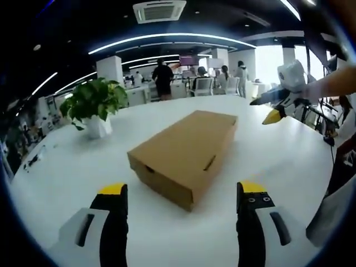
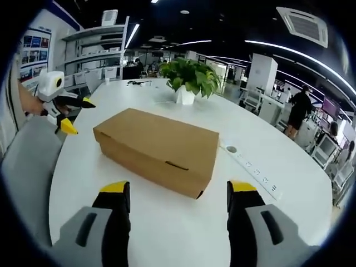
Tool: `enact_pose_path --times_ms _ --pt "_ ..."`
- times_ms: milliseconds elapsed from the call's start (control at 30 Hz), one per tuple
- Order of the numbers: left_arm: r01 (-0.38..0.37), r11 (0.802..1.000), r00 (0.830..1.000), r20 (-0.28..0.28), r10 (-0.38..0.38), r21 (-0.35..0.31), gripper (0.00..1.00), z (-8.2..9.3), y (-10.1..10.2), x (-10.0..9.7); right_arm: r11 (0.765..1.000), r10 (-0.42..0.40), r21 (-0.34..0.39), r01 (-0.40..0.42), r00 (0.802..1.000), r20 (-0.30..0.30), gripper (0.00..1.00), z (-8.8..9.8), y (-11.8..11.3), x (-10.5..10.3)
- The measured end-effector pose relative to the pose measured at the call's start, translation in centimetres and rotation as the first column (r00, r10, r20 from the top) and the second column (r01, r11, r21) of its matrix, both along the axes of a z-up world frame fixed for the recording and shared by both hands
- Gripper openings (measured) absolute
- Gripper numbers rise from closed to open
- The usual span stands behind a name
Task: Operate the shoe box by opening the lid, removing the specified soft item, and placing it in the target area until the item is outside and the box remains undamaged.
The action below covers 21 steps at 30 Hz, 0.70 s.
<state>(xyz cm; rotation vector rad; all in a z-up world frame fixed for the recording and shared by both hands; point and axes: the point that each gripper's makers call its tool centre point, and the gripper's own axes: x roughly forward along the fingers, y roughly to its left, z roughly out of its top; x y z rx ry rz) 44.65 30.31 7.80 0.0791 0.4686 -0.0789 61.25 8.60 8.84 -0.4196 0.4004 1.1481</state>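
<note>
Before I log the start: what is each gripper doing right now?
Left gripper: open, holding nothing, short of the closed shoe box.
Right gripper: open, holding nothing, also short of the box.

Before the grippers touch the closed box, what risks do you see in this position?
1. The shoe box is thin cardboard with its lid still closed; a hard pinch may dent or tear it.
2. It lies free on the smooth white table, so lifting the lid one-handed may slide it.
3. The potted plant and power strip stand nearby; a sweeping move could hit them.
</note>
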Motion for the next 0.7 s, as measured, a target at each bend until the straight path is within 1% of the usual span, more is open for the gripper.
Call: enact_pose_path --times_ms 200,367,700 --pt "-0.007 1.0 1.0 -0.007 0.007 -0.004 0.79 -0.7 -0.1 0.6 1.0 0.007 -0.016 -0.008 1.0 -0.008 0.66 -0.9 0.6 1.0" --pt "-0.017 1.0 1.0 0.007 0.017 -0.002 0.79 -1.0 -0.2 1.3 0.999 0.011 -0.039 -0.012 1.0 -0.02 0.65 -2.0 1.1 1.8" --pt "-0.017 1.0 1.0 -0.005 0.017 -0.017 0.74 -2.3 -0.6 2.5 0.999 0.024 -0.048 -0.026 0.999 -0.032 0.63 -3.0 2.6 3.1"
